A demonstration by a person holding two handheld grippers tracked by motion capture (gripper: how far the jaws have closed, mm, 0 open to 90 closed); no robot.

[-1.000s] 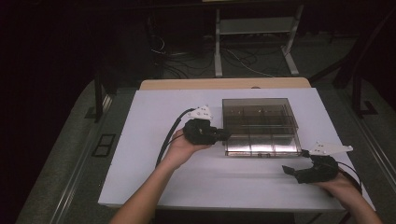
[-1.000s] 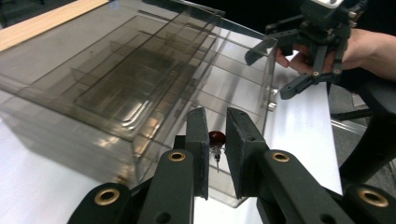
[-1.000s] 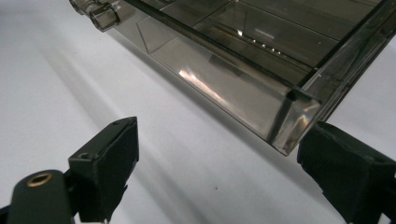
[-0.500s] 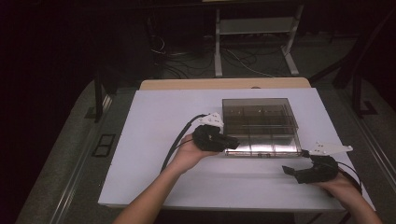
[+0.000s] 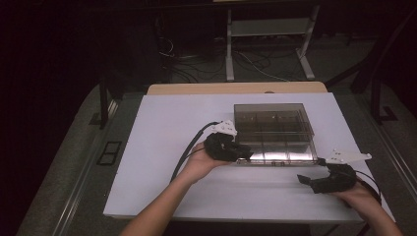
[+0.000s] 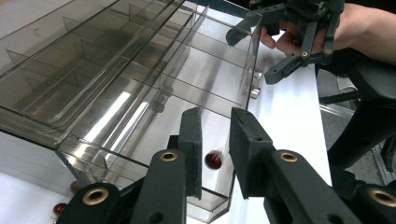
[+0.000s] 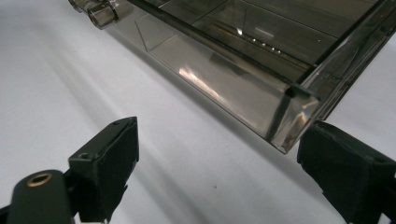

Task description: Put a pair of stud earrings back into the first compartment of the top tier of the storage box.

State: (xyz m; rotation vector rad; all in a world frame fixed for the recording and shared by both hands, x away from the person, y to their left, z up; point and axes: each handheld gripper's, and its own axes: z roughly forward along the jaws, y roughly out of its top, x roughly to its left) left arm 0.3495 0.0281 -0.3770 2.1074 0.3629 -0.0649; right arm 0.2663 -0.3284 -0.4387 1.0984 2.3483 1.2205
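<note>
The left tool (image 6: 214,140) had its jaws nearly together and just easing apart, straddling the front wall of the smoky clear plastic compartment box (image 5: 273,132) at centre frame in the high view; whether the pads pressed the wall I could not tell. A small red bead (image 6: 214,160) showed between them through the plastic. The step looked like working the box's near edge. The right tool (image 5: 322,179), wide open and empty, rested on the white worktop (image 5: 162,142) at lower right; next it would need to steady the box corner.
</note>
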